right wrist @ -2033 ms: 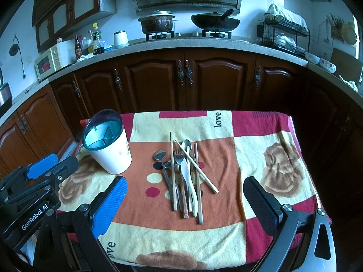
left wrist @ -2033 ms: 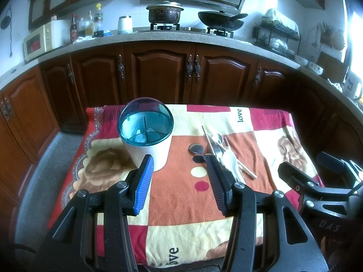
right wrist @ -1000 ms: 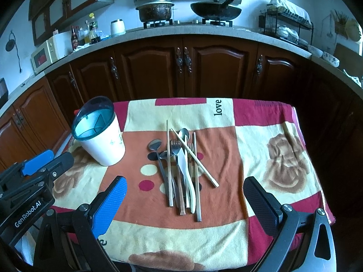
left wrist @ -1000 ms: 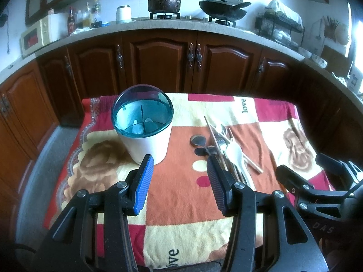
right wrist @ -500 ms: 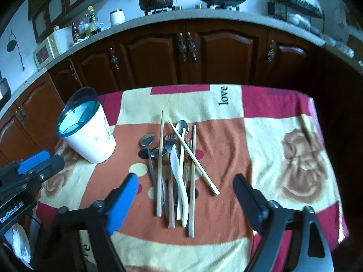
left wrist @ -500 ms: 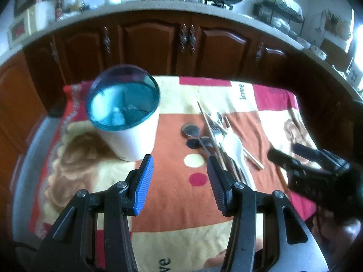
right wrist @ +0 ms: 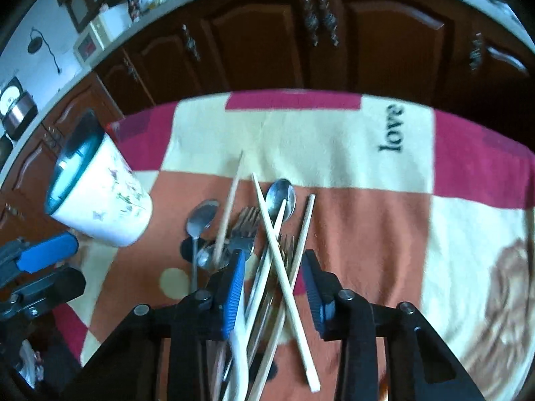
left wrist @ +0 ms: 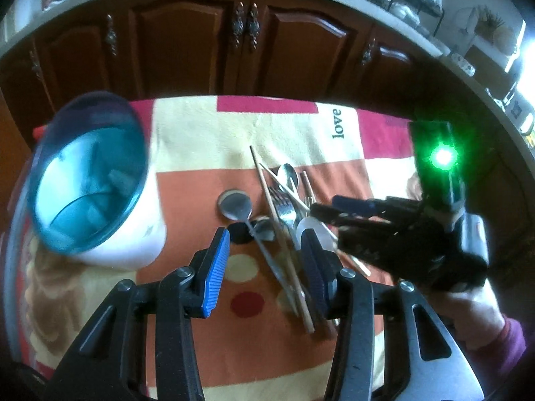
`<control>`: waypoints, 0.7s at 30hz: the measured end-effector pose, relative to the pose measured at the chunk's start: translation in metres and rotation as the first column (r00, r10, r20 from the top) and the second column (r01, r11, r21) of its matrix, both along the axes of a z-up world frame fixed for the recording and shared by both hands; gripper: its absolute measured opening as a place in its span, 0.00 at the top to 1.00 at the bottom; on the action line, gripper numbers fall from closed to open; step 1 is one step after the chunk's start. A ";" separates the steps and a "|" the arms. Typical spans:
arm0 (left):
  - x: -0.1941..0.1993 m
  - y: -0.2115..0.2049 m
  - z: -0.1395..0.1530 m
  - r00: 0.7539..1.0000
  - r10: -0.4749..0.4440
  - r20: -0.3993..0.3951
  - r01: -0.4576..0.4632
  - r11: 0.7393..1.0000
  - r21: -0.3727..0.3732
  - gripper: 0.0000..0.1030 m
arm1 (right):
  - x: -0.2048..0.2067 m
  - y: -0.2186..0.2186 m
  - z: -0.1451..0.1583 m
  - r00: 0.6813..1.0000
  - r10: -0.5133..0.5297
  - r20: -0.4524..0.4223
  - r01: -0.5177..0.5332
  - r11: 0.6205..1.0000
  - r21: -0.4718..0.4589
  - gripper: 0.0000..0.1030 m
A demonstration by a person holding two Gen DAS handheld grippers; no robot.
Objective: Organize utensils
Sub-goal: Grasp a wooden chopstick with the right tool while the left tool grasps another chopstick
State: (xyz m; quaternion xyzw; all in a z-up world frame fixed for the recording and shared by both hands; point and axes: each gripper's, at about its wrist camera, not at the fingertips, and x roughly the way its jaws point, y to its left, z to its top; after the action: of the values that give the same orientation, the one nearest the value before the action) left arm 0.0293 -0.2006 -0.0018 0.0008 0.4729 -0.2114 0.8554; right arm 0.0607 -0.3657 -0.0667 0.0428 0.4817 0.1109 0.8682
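Utensils [right wrist: 267,250]: steel spoons, forks, a white spoon and pale wooden chopsticks are heaped crosswise on the orange patch of the cloth [right wrist: 384,234].
Holder [left wrist: 90,180]: white, blue-rimmed, stood left of the heap.
Right gripper [right wrist: 272,284]: jaws just closing, straddling the heap, nothing clamped.
Left gripper [left wrist: 264,267]: spread, empty.

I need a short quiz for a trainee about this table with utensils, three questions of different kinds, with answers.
1. True or false: the white holder already contains chopsticks.
2. Which gripper straddles the utensil pile? A) left gripper B) right gripper
3. Fill in: the word printed on the cloth is ____.

Key: 1 false, the chopsticks lie on the cloth; 2 B, its jaws have just been closing around the pile, pads not yet pressing; 3 love.
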 end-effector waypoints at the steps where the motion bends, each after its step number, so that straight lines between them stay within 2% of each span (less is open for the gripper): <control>1: 0.006 -0.004 -0.002 1.000 0.005 -0.008 -0.005 1.000 0.007 0.58 | 0.006 0.000 -0.006 1.000 0.007 -0.013 -0.007 1.000 0.009 0.70; 3: 0.015 -0.013 -0.005 1.000 0.011 -0.010 -0.011 1.000 0.028 0.58 | 0.014 -0.001 -0.013 1.000 0.013 -0.021 -0.013 1.000 0.025 0.72; 8: 0.033 -0.026 -0.011 0.999 0.036 -0.005 -0.036 0.997 0.072 0.58 | 0.029 0.000 -0.024 0.998 0.045 -0.046 -0.044 0.999 0.031 0.83; 11: 0.041 -0.031 -0.015 0.999 0.045 -0.002 -0.044 0.994 0.098 0.58 | 0.037 0.005 -0.029 0.996 0.080 -0.049 -0.079 0.997 0.011 0.85; 13: 0.044 -0.035 -0.018 0.999 0.047 -0.002 -0.047 0.993 0.113 0.58 | 0.041 0.007 -0.031 0.994 0.094 -0.048 -0.095 0.996 0.000 0.92; 15: 0.048 -0.038 -0.022 0.999 0.051 -0.007 -0.050 0.992 0.119 0.58 | 0.043 0.007 -0.032 0.994 0.100 -0.049 -0.101 0.995 -0.003 0.94; 18: 0.054 -0.044 -0.027 0.998 0.056 -0.014 -0.054 0.990 0.130 0.58 | 0.039 -0.005 -0.028 0.997 0.074 -0.029 -0.074 0.997 0.013 0.94; 21: 0.062 -0.050 -0.036 0.998 0.063 -0.026 -0.059 0.989 0.139 0.58 | 0.028 -0.032 -0.026 1.000 0.004 -0.016 -0.002 0.996 0.086 0.94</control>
State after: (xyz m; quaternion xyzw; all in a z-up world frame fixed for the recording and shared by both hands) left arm 0.0908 -0.2509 -0.0376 0.0420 0.4992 -0.1518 0.8520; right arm 0.0888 -0.3981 -0.0923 0.0806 0.4837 0.1325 0.8614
